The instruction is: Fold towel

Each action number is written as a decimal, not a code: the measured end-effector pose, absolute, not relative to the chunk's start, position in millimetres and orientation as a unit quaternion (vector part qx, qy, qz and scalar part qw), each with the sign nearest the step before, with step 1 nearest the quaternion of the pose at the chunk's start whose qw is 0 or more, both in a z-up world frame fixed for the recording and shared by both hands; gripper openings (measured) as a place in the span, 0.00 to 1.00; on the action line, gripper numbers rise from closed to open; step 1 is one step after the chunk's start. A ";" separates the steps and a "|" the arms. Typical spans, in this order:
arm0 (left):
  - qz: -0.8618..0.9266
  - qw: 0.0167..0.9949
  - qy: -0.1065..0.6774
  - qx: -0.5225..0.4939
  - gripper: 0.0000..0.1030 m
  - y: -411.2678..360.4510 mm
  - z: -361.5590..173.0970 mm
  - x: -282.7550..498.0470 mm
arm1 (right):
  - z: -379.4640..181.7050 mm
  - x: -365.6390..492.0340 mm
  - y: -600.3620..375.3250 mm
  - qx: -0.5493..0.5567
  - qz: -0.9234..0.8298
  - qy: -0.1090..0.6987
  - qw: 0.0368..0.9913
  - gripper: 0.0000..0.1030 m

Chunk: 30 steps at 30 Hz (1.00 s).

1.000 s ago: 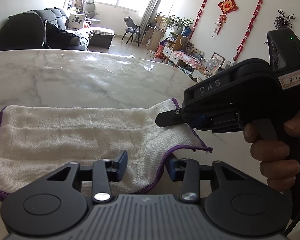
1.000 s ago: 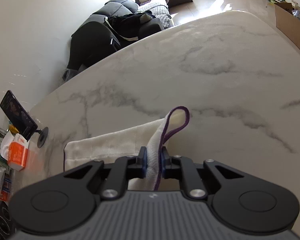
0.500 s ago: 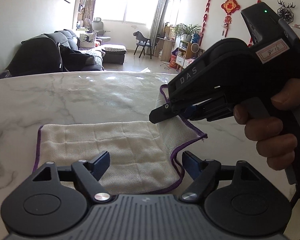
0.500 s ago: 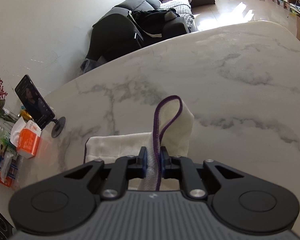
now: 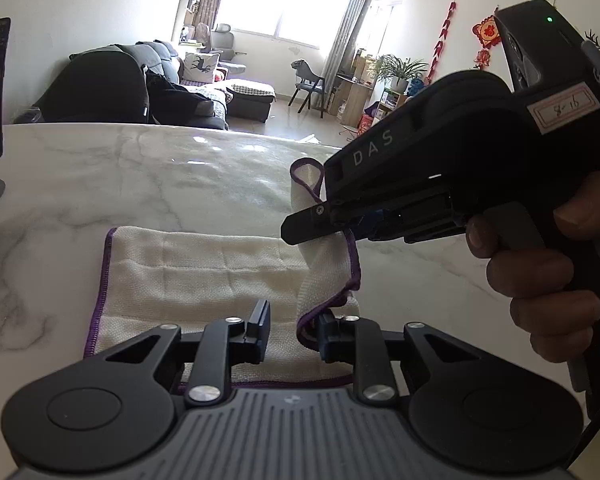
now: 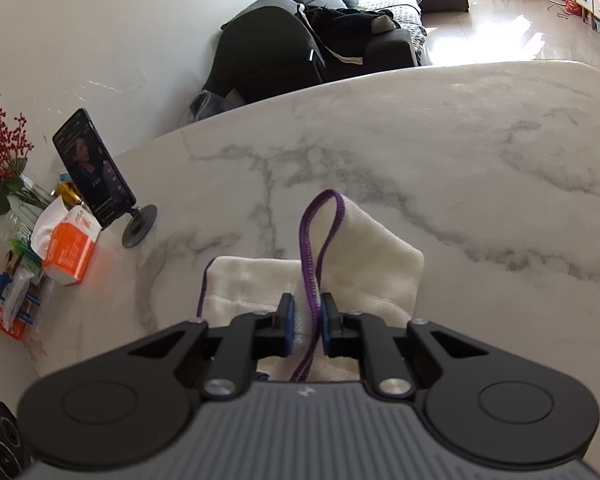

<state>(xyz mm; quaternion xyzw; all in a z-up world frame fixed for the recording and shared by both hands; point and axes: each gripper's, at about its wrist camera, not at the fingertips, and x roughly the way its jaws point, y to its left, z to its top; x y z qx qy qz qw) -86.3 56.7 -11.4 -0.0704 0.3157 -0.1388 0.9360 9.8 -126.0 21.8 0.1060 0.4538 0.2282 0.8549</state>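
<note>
A white towel with purple edging lies on the marble table. My right gripper is shut on the towel, pinching its purple hem, and holds that end lifted; it shows from the side in the left wrist view. My left gripper is open just above the towel's near edge. The lifted purple-edged fold hangs between its fingers, nearer the right finger; the fingers are not closed on it.
A phone on a round stand stands at the table's left side, with an orange tissue box, flowers and packets beside it. A dark sofa sits beyond the table's far edge.
My right gripper has lifted its end of the towel higher and carried it left. My left gripper has narrowed from wide open and moved around the hanging fold.
</note>
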 end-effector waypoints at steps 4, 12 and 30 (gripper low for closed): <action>-0.113 0.939 0.320 -0.061 0.16 67.4 -7.7 -89.3 | 23.8 9.6 -113.2 0.087 0.249 0.450 0.853 0.14; -0.082 0.938 0.333 -0.053 0.12 89.6 -8.3 -91.8 | 20.5 2.5 -82.0 0.001 0.331 0.420 0.845 0.14; -0.049 0.938 0.336 -0.067 0.10 107.2 -4.7 -100.4 | 17.9 9.1 -44.9 -0.119 0.389 0.405 0.819 0.25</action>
